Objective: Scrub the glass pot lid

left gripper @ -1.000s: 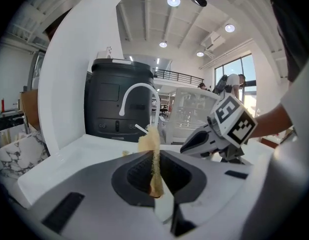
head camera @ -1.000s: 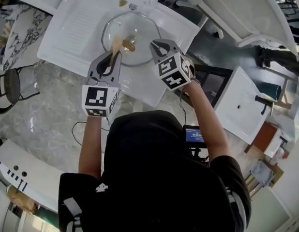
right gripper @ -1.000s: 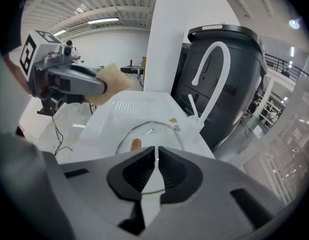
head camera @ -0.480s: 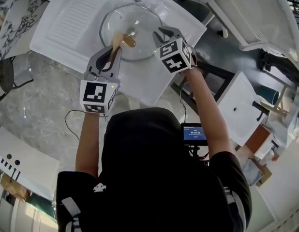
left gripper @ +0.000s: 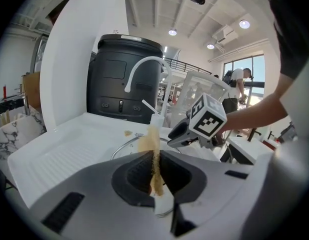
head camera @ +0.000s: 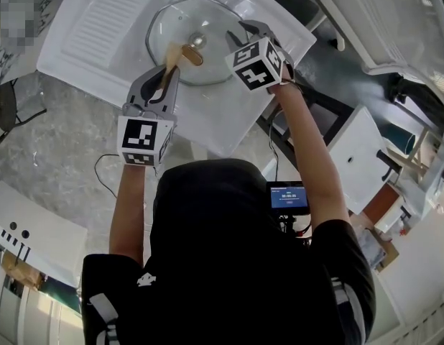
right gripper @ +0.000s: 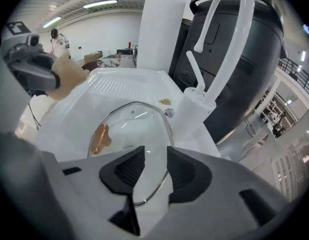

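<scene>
The glass pot lid (head camera: 200,27) lies in the white sink (head camera: 229,124), with a brown patch (right gripper: 99,139) near its middle. My left gripper (head camera: 167,74) is shut on a tan sponge (left gripper: 153,159), whose free end hangs over the lid's near-left part. In the right gripper view the lid (right gripper: 129,126) fills the basin. My right gripper (right gripper: 155,166) hovers over the lid's right rim. Its jaws have just been opening; the rim shows in the gap and the pads do not press on it. The left gripper view shows the right gripper (left gripper: 184,131) from the side.
A white faucet (right gripper: 214,49) rises at the sink's back, with a black drum (left gripper: 124,79) behind it. The ribbed drainboard (head camera: 107,20) lies left of the lid. A small brown scrap (right gripper: 165,102) sits by the faucet base. Another white sink (head camera: 358,157) stands at the right.
Both grippers have come down closer to the lid. The right gripper's jaws, shut a second ago, now stand apart over the right rim. The left keeps its hold on the sponge.
</scene>
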Tool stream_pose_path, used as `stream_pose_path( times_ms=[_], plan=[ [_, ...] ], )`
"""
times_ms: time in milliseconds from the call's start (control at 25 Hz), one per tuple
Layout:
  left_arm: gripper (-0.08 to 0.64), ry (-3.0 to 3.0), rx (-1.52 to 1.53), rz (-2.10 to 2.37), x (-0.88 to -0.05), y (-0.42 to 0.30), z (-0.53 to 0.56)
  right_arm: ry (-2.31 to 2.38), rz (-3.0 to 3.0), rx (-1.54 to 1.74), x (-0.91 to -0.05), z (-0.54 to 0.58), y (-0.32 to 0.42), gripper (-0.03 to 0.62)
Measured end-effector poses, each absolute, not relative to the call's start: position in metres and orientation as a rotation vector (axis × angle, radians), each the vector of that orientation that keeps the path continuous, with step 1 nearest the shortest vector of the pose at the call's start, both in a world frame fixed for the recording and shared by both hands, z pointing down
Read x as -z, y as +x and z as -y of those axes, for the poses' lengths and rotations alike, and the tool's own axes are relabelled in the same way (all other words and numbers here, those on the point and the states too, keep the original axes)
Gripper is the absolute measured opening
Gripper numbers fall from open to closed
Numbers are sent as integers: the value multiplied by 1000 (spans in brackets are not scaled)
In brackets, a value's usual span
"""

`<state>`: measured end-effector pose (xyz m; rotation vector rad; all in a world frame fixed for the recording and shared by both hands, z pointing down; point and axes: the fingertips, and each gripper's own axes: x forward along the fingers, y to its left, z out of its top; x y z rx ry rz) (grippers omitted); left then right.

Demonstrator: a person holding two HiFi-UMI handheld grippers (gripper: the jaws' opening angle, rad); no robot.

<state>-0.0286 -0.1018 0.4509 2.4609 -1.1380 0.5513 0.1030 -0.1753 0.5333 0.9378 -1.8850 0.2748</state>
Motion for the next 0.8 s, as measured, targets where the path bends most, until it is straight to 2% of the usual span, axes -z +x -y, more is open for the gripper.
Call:
stream_pose_path(
  times_ms=[800],
  plan=[
    [17, 2427, -603, 1122, -472, -32, 111, 913, 1910, -250, -549, 202, 89, 149]
  ],
)
